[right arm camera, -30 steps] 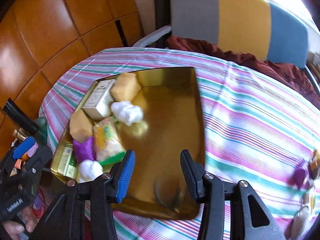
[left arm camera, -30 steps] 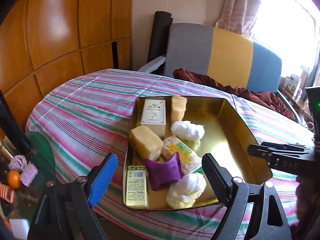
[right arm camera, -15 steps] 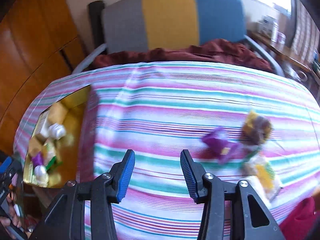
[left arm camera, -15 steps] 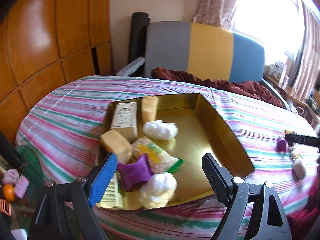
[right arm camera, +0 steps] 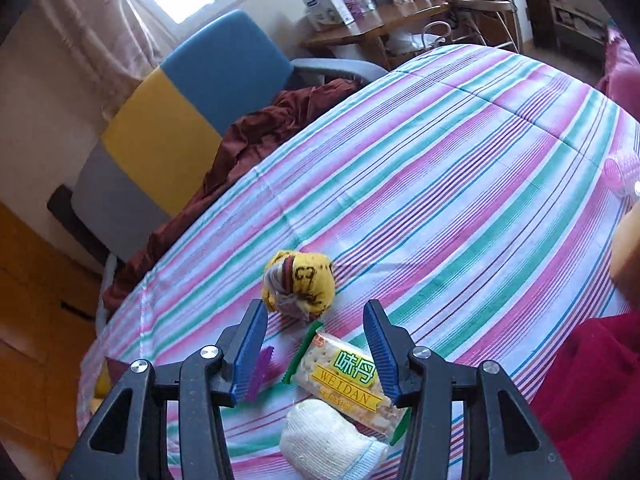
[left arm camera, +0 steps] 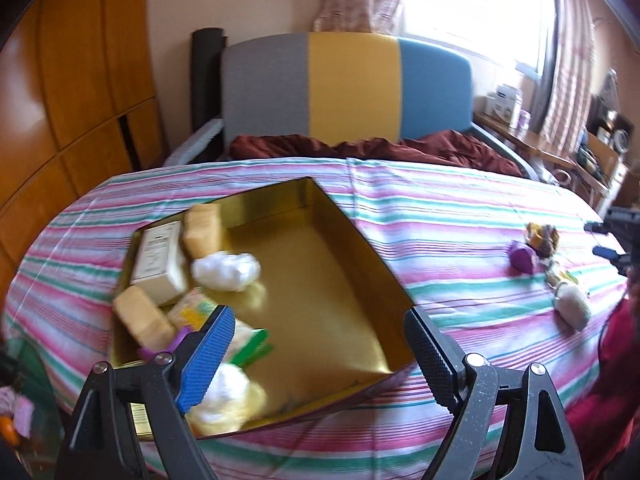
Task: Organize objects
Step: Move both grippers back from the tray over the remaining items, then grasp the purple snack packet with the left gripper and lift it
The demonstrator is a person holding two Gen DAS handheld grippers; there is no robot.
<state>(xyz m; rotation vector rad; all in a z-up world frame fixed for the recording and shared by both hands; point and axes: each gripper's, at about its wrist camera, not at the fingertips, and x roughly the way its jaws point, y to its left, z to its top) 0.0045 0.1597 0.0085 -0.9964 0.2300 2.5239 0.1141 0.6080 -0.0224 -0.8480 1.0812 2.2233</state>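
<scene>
Left claw hangs wide open with nothing in it, right over the near end of the gold tin on the striped bench; packed along the tin's left side, near to far, are a white sock ball, snack packet, sponge block, second white ball and cream box. Right claw is over the loose pile, jaws opening, gripping nothing. Between them sits the WEIDAN cracker pack, a white rolled sock nearer, a yellow sock ball just beyond.
</scene>
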